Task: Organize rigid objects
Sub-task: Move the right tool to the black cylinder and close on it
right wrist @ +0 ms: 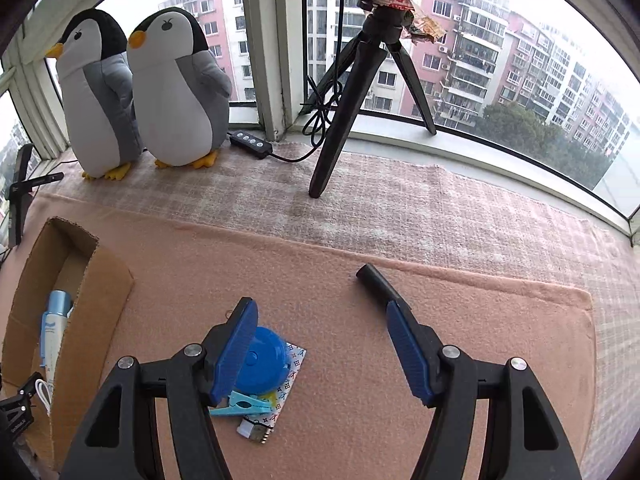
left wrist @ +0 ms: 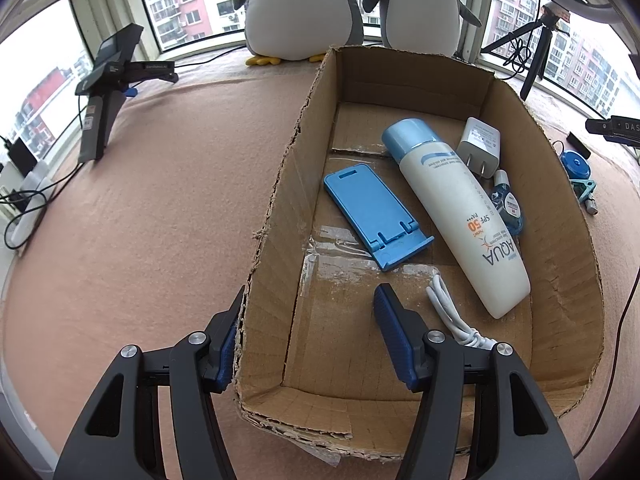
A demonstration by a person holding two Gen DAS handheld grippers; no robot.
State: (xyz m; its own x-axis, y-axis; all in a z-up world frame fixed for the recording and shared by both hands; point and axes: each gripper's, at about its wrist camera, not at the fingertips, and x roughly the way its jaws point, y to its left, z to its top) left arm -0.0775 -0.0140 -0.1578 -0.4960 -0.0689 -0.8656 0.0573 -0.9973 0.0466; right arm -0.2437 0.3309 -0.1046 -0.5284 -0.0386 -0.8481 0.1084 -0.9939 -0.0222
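An open cardboard box (left wrist: 280, 184) lies on the pink cloth. It holds a blue phone stand (left wrist: 372, 212), a white sunscreen bottle (left wrist: 460, 212), a white charger plug (left wrist: 480, 146), a small blue bottle (left wrist: 508, 204) and a white cable (left wrist: 448, 312). My left gripper (left wrist: 308, 320) is open and empty, straddling the box's near left wall. My right gripper (right wrist: 320, 344) is open and empty above the cloth. A blue round case (right wrist: 264, 364), a turquoise clothespin (right wrist: 240, 404), a patterned card (right wrist: 292, 364) and a small white connector (right wrist: 254, 430) lie by its left finger. A black cylinder (right wrist: 376, 284) lies by its right fingertip.
Two plush penguins (right wrist: 140, 96) stand at the window. A black tripod (right wrist: 360, 92) with a cable and inline switch (right wrist: 250, 142) stands on the sill mat. Another black stand (left wrist: 108, 88) is at the left. The box (right wrist: 100, 300) also shows in the right wrist view.
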